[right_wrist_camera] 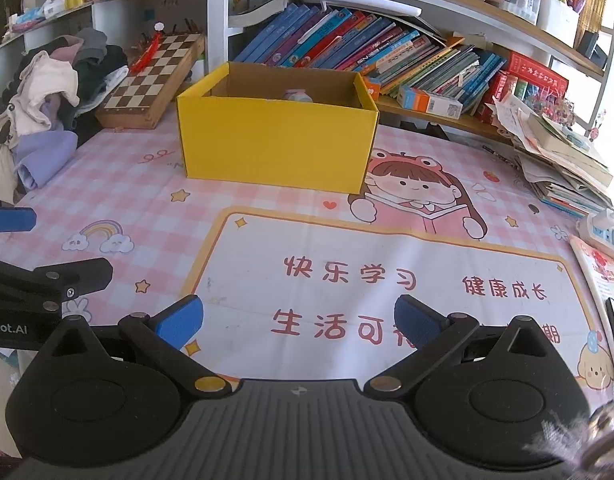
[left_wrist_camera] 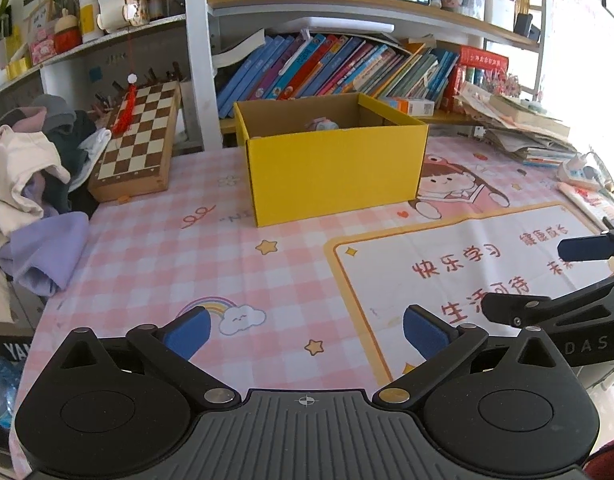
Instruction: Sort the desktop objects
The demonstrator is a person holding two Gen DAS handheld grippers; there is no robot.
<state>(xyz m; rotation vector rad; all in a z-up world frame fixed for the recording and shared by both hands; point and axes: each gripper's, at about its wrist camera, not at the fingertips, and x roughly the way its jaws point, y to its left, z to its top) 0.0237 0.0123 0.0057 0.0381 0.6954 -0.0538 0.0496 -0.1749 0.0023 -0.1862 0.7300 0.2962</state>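
Observation:
An open yellow cardboard box (left_wrist_camera: pixel 335 172) stands on the pink checked desk mat (left_wrist_camera: pixel 155 264), and also shows in the right wrist view (right_wrist_camera: pixel 275 148). A small pale pink and blue object (left_wrist_camera: pixel 322 124) lies inside it, mostly hidden by the box wall; its top shows in the right wrist view (right_wrist_camera: pixel 297 95). My left gripper (left_wrist_camera: pixel 305 326) is open and empty, low over the mat well in front of the box. My right gripper (right_wrist_camera: pixel 297 320) is open and empty over the white panel with red characters. Each gripper's blue pad shows at the edge of the other's view.
A wooden chess board (left_wrist_camera: pixel 137 144) and a pile of clothes (left_wrist_camera: pixel 31 184) lie at the left. Shelves of leaning books (left_wrist_camera: pixel 327 68) stand behind the box. A stack of papers and books (right_wrist_camera: pixel 563 160) and a power strip (right_wrist_camera: pixel 603 232) sit at the right.

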